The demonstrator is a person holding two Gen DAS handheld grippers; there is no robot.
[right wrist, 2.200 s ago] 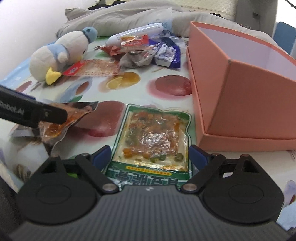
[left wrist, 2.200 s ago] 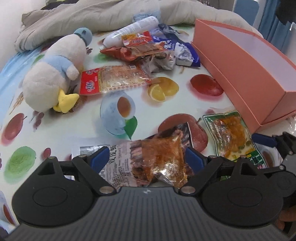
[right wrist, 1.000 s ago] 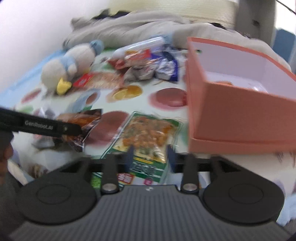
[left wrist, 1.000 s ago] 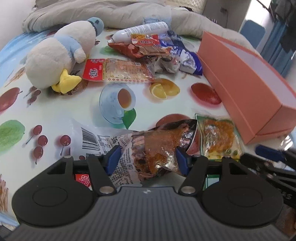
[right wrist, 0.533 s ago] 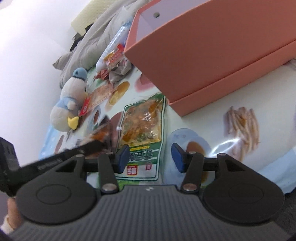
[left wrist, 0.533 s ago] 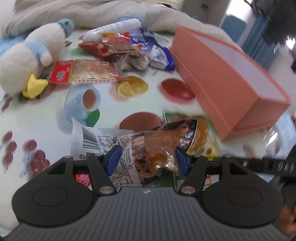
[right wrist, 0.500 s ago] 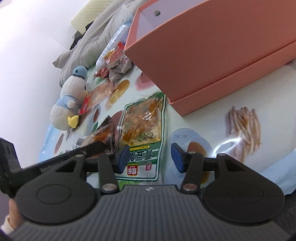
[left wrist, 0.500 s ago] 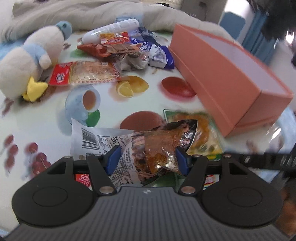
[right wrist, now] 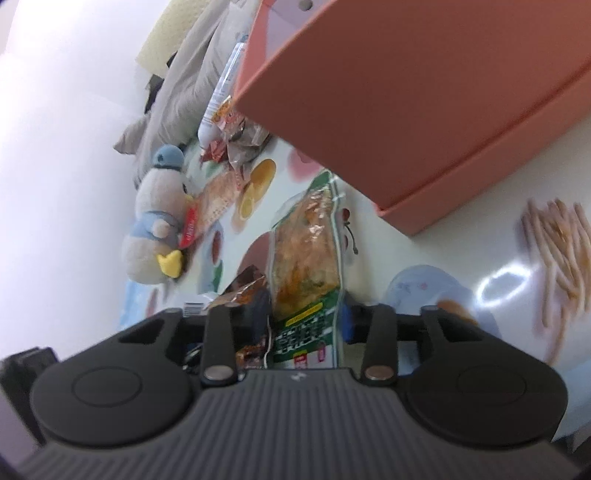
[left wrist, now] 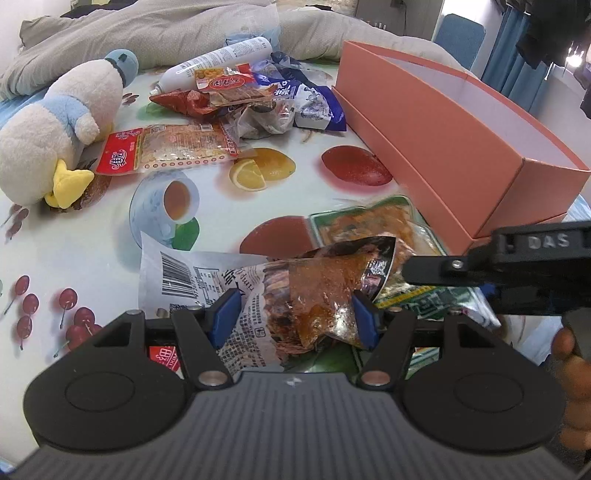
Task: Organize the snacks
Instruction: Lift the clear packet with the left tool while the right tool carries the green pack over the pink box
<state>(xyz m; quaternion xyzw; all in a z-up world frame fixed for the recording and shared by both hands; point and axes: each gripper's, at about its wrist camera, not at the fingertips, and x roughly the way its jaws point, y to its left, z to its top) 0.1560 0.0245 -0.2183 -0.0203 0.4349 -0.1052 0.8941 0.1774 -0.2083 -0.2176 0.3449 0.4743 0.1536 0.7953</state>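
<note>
My left gripper (left wrist: 295, 317) is shut on a crumpled snack pack of brown-orange food with a barcode (left wrist: 280, 288) and holds it above the tablecloth. My right gripper (right wrist: 306, 325) is tilted and shut on a green-edged pack of orange food (right wrist: 306, 240); this pack also shows in the left wrist view (left wrist: 369, 225), behind the brown pack. The right gripper's body (left wrist: 517, 266) crosses the left wrist view at the right. The open salmon-pink box (left wrist: 443, 125) stands at the right; in the right wrist view (right wrist: 406, 92) it looms close above the green pack.
A pile of snack packs (left wrist: 240, 96) and a white tube (left wrist: 218, 62) lie at the back. A red-labelled flat pack (left wrist: 166, 147) lies beside a plush duck (left wrist: 55, 129). A grey blanket (left wrist: 147, 29) edges the fruit-print tablecloth (left wrist: 92, 240).
Both grippers closed on their packs and lifted them. The right gripper has tilted and moved closer to the pink box; the left one holds steady with its pack.
</note>
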